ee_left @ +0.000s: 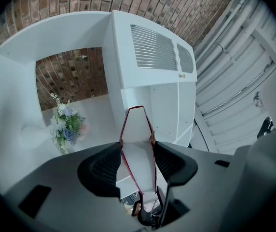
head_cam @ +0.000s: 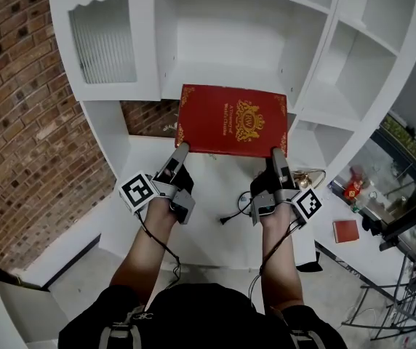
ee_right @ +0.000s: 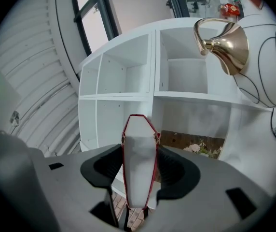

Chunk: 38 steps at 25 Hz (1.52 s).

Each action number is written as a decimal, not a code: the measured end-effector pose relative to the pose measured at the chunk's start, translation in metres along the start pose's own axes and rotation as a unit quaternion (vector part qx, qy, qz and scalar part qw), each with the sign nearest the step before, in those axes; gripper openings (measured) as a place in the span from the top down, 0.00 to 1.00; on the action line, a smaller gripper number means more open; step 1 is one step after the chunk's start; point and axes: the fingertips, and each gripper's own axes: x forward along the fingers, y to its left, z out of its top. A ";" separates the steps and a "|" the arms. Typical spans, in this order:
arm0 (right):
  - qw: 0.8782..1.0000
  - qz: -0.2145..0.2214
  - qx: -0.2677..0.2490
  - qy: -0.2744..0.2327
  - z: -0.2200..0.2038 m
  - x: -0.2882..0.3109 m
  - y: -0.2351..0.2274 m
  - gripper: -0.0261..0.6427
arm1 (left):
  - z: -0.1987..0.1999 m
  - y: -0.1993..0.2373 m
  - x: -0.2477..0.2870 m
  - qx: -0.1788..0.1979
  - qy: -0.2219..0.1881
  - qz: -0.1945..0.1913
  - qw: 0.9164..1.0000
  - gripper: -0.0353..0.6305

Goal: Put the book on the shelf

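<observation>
A red book (head_cam: pixel 232 119) with gold ornament on its cover is held flat in the air in front of the white shelf unit (head_cam: pixel 237 42). My left gripper (head_cam: pixel 181 150) is shut on the book's near left edge. My right gripper (head_cam: pixel 276 153) is shut on its near right edge. In the left gripper view the book's white page edge (ee_left: pixel 138 151) stands between the black pads (ee_left: pixel 105 166). In the right gripper view the same edge (ee_right: pixel 139 163) fills the gap between the pads (ee_right: pixel 172 170). The open middle compartment of the shelf lies just beyond the book.
A louvred cabinet door (head_cam: pixel 105 38) closes the shelf's upper left. Open cubbies (head_cam: pixel 353 64) run along the right side. A flower bunch (ee_left: pixel 66 124) and a brass bell-shaped object (ee_right: pixel 225 41) sit on the white counter (head_cam: pixel 208 224). A small red book (head_cam: pixel 346 230) lies at right. Brick wall (head_cam: pixel 19 107) stands left.
</observation>
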 end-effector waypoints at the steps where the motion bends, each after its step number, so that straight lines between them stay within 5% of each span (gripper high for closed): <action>1: 1.000 -0.001 0.004 -0.002 0.001 0.003 -0.001 0.60 | 0.002 0.002 0.003 0.005 -0.002 0.003 1.000 0.60; 14: 1.000 -0.010 0.011 -0.015 0.014 0.052 -0.001 0.60 | 0.032 0.006 0.041 0.052 -0.010 0.017 0.998 0.59; 24: 0.999 -0.017 -0.030 -0.024 0.028 0.090 -0.001 0.59 | 0.053 0.010 0.067 0.103 -0.017 0.040 0.994 0.58; 28: 0.995 -0.036 -0.086 -0.030 0.036 0.102 0.004 0.57 | 0.064 0.002 0.075 0.211 -0.017 0.058 0.976 0.56; 31: 0.982 -0.052 -0.179 -0.041 0.043 0.107 0.014 0.53 | 0.072 -0.003 0.081 0.268 -0.016 0.066 0.961 0.54; 35: 0.943 -0.075 -0.319 -0.059 0.051 0.110 0.027 0.49 | 0.076 -0.008 0.090 0.329 -0.007 0.069 0.942 0.53; 38: 0.903 -0.085 -0.415 -0.071 0.052 0.111 0.036 0.49 | 0.080 -0.014 0.093 0.399 -0.006 0.073 0.914 0.53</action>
